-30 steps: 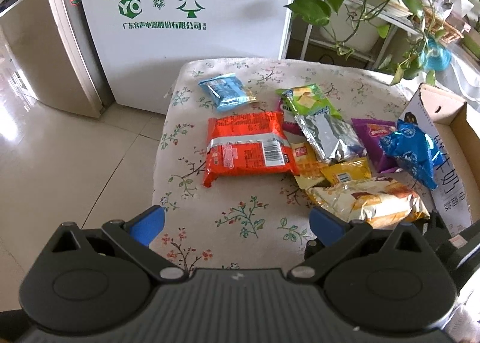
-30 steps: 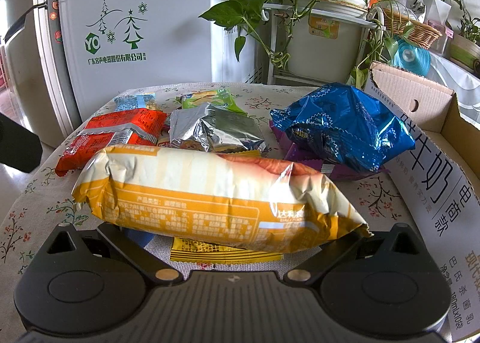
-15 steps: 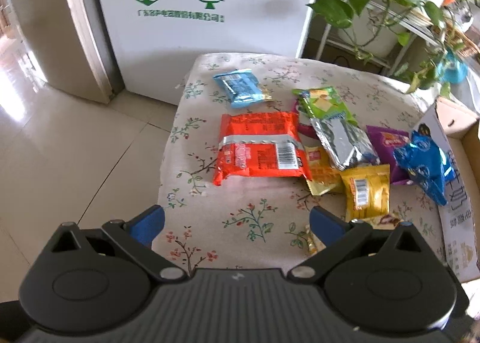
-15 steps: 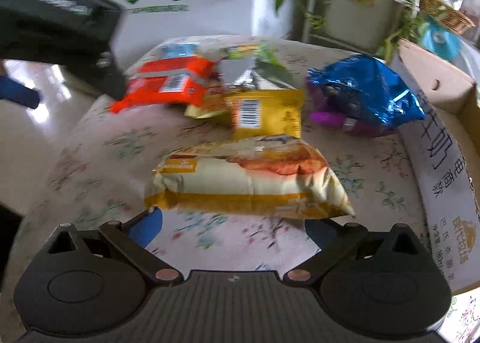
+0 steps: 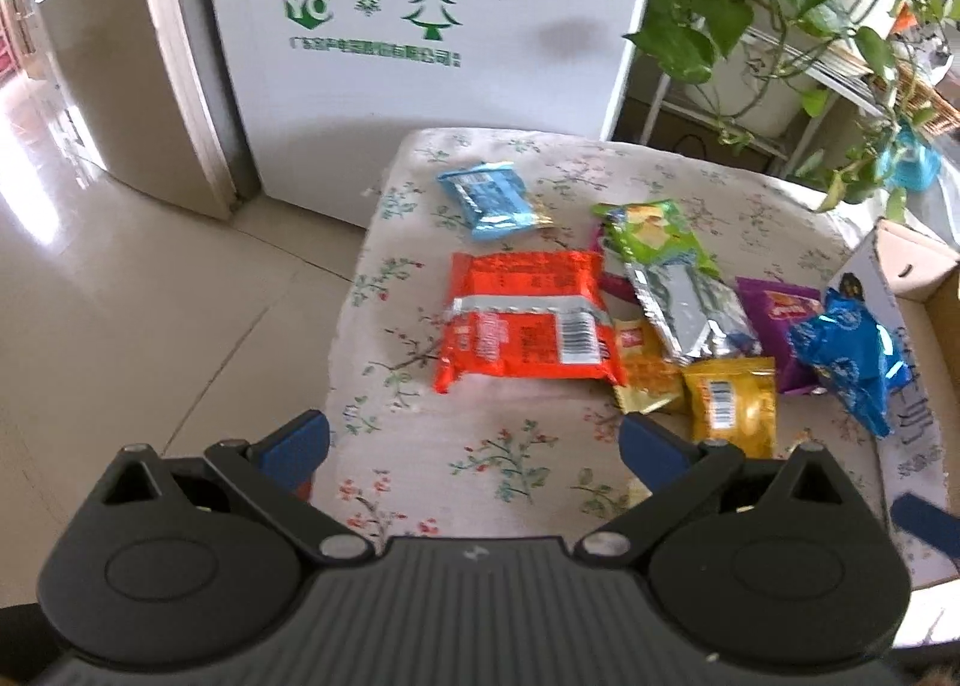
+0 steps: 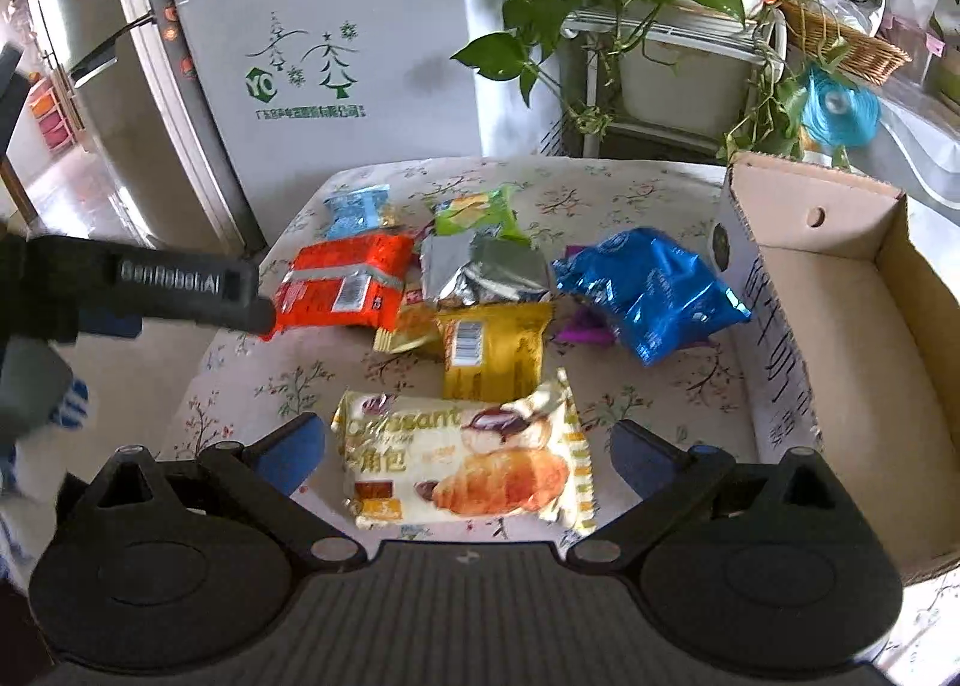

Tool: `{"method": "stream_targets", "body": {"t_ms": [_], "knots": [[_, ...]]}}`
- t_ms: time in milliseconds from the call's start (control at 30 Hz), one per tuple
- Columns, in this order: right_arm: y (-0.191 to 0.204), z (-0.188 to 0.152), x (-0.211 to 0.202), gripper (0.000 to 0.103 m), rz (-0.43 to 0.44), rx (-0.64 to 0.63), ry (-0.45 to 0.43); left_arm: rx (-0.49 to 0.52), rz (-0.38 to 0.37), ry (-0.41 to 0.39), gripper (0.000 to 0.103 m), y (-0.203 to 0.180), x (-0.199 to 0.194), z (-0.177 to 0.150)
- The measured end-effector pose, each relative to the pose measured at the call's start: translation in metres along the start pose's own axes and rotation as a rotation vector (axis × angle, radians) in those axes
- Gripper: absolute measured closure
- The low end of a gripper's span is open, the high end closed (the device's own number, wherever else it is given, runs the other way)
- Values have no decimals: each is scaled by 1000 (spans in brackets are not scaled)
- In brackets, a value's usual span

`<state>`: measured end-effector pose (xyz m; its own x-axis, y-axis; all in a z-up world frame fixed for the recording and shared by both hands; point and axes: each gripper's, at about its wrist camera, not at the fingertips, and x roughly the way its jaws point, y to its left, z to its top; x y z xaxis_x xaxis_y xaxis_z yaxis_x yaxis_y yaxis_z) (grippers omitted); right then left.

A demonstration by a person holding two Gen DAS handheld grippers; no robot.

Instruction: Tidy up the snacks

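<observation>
A cream croissant pack [image 6: 462,458] lies face up on the floral tablecloth [image 6: 630,194], between the fingers of my right gripper [image 6: 468,452], which is open and not touching it. Beyond it lie a yellow pack [image 6: 492,353], a silver pack [image 6: 480,266], a green pack [image 6: 477,209], an orange-red pack [image 6: 348,284] and a blue foil bag [image 6: 648,290]. My left gripper [image 5: 474,440] hangs open over the table's near left part, short of the orange-red pack [image 5: 522,320], with nothing between its fingers.
An open cardboard box [image 6: 840,338] stands along the table's right side, its visible floor bare. A small light blue pack [image 5: 489,200] lies at the far left. A white fridge [image 5: 390,26] and a plant stand [image 6: 660,44] rise behind the table. Tiled floor lies to the left.
The right gripper let go of the croissant pack and drew back and up; the pack now lies on the cloth with its printed face up. The left gripper shifted slightly.
</observation>
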<state>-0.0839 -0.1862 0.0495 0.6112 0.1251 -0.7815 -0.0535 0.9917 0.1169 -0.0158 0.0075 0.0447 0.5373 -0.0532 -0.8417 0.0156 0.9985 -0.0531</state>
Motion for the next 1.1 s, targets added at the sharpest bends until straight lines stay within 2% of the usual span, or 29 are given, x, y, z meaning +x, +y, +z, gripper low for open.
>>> {"method": "stream_targets", "body": {"t_ms": [133,300,567,667,900,1100], "knots": [[-1,11,7,0,-56,-17,33,36,-27,13,1,-10,2,2],[-14,26,17,0,-99,35,104,110,15,34,1,-20,10,13],[-25,55,26,0,-165,156,115,132,62,19,1,-25,16,33],[-21,60,33,0,-217,141,113,141,77,30,1,-27,22,35],[-24,59,39,0,-229,154,129,130,74,45,1,-29,26,31],[-14,58,41,0,-258,86,117,122,66,57,1,-29,27,24]]}}
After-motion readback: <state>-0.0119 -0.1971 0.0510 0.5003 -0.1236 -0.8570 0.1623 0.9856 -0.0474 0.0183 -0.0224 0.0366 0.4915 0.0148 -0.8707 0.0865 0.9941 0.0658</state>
